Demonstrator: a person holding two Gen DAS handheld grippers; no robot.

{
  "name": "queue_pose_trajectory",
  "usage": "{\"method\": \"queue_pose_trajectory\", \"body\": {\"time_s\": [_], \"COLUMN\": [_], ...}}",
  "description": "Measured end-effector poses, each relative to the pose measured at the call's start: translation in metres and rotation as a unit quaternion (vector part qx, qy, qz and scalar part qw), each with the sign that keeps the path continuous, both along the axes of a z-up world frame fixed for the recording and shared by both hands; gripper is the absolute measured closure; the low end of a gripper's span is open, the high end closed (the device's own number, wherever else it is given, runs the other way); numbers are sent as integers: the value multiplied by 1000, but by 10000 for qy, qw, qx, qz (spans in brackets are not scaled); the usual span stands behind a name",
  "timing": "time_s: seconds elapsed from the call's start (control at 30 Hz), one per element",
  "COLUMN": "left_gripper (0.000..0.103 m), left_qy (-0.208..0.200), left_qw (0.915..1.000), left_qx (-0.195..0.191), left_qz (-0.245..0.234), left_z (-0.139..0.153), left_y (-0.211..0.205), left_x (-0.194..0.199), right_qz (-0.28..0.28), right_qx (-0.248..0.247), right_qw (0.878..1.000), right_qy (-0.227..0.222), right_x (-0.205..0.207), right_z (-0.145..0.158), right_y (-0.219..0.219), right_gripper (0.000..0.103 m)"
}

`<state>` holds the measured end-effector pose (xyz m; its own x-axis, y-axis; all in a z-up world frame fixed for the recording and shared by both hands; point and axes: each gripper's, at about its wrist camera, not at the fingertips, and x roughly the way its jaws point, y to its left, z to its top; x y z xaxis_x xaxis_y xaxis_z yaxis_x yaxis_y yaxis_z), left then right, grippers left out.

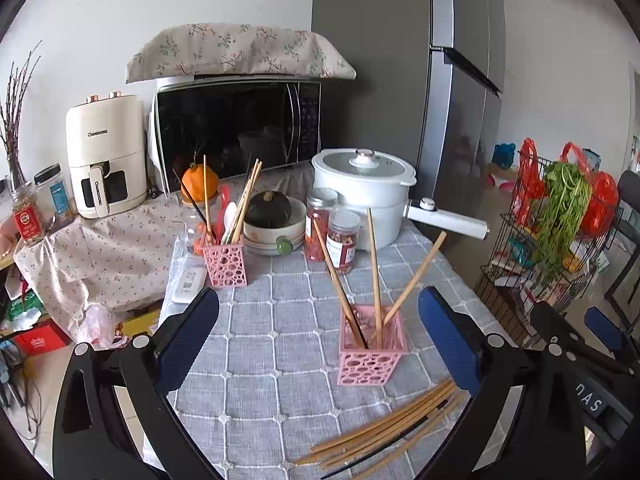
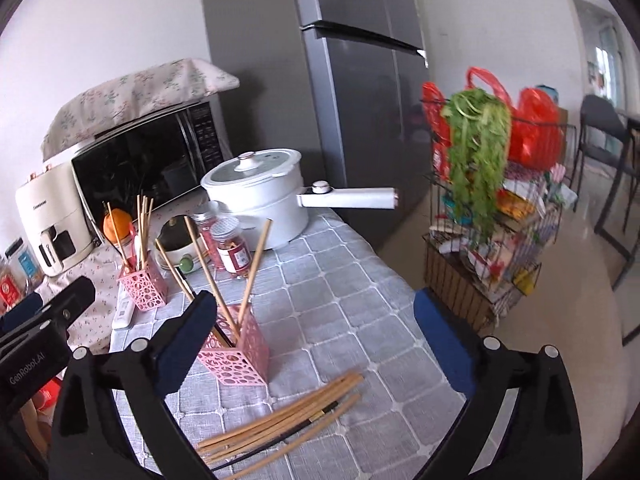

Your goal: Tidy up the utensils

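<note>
Both the left gripper [image 1: 318,332] and the right gripper [image 2: 316,340] are wide open and hold nothing, with flat blue pads on black arms. 1 square pink basket [image 1: 372,356] full of round holes stands on the counter [image 1: 280,320], on its soft gray checked cloth, with thin wooden chopsticks [image 1: 375,272] leaning in it. More long sticks [image 1: 384,432] lie loose just in front of it.

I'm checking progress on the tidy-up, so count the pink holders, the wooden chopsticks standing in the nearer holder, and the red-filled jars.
Pink holders: 2
Wooden chopsticks standing in the nearer one: 3
Red-filled jars: 2
Total: 7
</note>
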<state>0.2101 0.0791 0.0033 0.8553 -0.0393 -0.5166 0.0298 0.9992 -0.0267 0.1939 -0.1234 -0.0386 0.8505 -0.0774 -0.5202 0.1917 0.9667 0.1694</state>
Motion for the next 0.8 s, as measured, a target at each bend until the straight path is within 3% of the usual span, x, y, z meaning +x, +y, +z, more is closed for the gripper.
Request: {"method": "queue_pose_trajectory", "body": {"time_s": [0.27,0.43,0.53,0.67,0.7,0.77,0.8], "left_gripper": [7,7,7,7,8,18,28], "left_qy": [606,1258,1847,2921,3013,3142,3229], "left_qw": [9971,9866,9715,9319,9268,9191,9154], "left_qx": [298,603,686,495,503,510,495], "left_qz": [-342,-842,-1316,-2093,-2184,-2322,-2352], "left_z": [-27,-57,-81,-122,-128,-138,-143], "left_y": [-21,-52,-75,-113,-120,-136,-143], "left_x": [12,24,33,48,52,63,69], "right_qz": [-135,-171,-214,-308,-352,-394,-413], "right_qx": [301,541,746,1138,1271,1551,1702], "right_qw": [9980,9918,9862,9756,9715,9636,9591], "right_qy": [531,1148,1460,1853,1967,2140,2224], "right_x": [-10,-21,-29,-46,-50,-54,-55], "right_z": [-33,-70,-89,-114,-121,-131,-136], "right_y": [-25,-46,-60,-85,-93,-106,-113], "right_gripper": [7,7,7,7,7,7,7]}}
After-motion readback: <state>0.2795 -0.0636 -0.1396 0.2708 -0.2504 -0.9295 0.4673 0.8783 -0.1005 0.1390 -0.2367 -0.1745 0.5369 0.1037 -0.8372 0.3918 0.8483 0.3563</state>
